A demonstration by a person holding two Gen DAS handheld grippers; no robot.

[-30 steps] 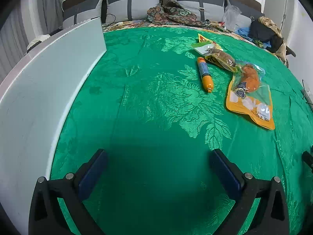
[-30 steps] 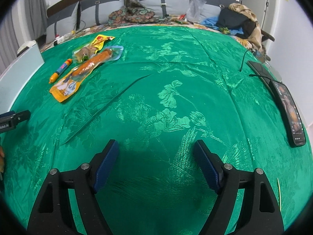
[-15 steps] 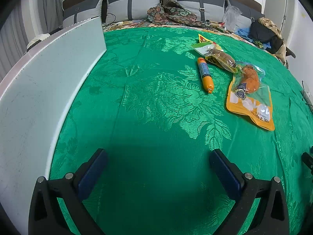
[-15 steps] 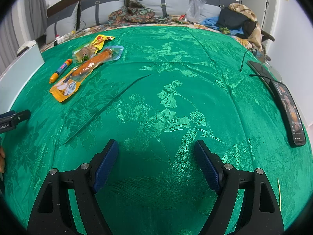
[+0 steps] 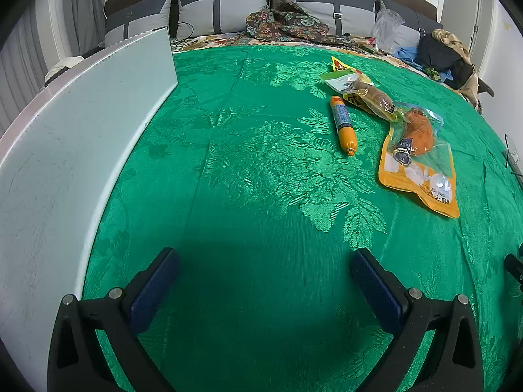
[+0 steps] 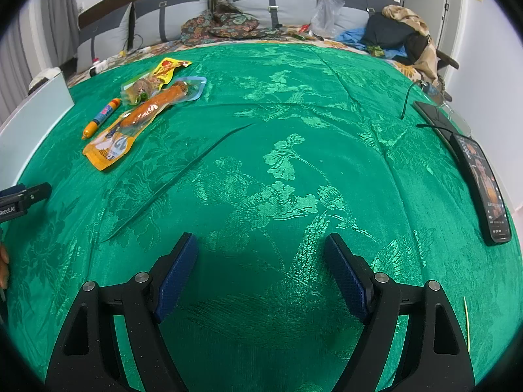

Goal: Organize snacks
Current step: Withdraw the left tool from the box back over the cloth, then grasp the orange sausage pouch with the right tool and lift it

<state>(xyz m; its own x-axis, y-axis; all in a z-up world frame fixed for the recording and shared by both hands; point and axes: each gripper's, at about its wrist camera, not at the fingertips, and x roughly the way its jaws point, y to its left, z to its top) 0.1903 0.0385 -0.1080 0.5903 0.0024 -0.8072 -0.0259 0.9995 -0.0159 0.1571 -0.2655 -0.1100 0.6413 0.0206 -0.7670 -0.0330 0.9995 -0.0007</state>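
Observation:
Several snacks lie together on a green patterned cloth (image 5: 261,170). An orange sausage stick with a blue label (image 5: 343,124) (image 6: 101,116) lies left of the rest. An orange pouch holding a sausage (image 5: 418,160) (image 6: 137,124) lies beside it. A clear pack with a brown snack (image 5: 369,94) (image 6: 143,86) and a yellow packet (image 6: 168,65) lie farther back. My left gripper (image 5: 264,258) is open and empty, well short of the snacks. My right gripper (image 6: 261,245) is open and empty over bare cloth, right of the snacks.
A white board (image 5: 65,150) runs along the cloth's left edge. A phone (image 6: 483,183) and a dark device with a cable (image 6: 434,114) lie at the right edge. Pillows (image 5: 225,6) and clothes (image 5: 447,52) sit behind. A fold creases the cloth (image 6: 183,176).

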